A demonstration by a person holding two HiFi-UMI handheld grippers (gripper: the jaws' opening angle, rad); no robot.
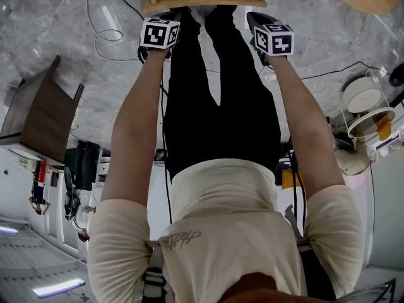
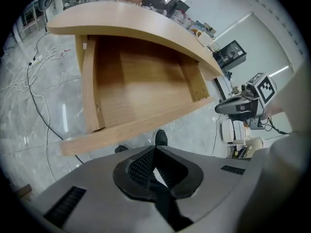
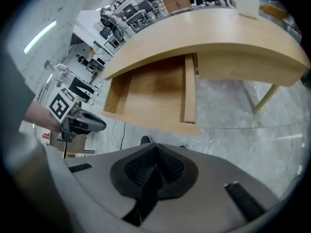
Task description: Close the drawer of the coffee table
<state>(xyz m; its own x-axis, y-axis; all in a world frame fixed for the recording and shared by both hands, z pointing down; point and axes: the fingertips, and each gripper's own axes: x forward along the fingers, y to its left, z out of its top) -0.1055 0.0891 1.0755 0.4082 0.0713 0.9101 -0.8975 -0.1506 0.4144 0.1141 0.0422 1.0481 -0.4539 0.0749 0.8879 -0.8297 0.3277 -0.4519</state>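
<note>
We see the drawer (image 2: 141, 81) as a shallow, flat-bottomed box of pale, smooth wood, bare inside. It is pulled well out from under the table (image 2: 146, 25), whose curved top is of the same wood. Its plain front board faces both grippers and lies just ahead of their tips, apart from them. The left gripper (image 2: 155, 150) has its ribbed black pads pressed together on nothing; the right gripper (image 3: 154, 152) is clenched likewise. Below we find a glossy grey marbled floor (image 3: 252, 115). A white mug (image 3: 245, 5) stands on the top.
</note>
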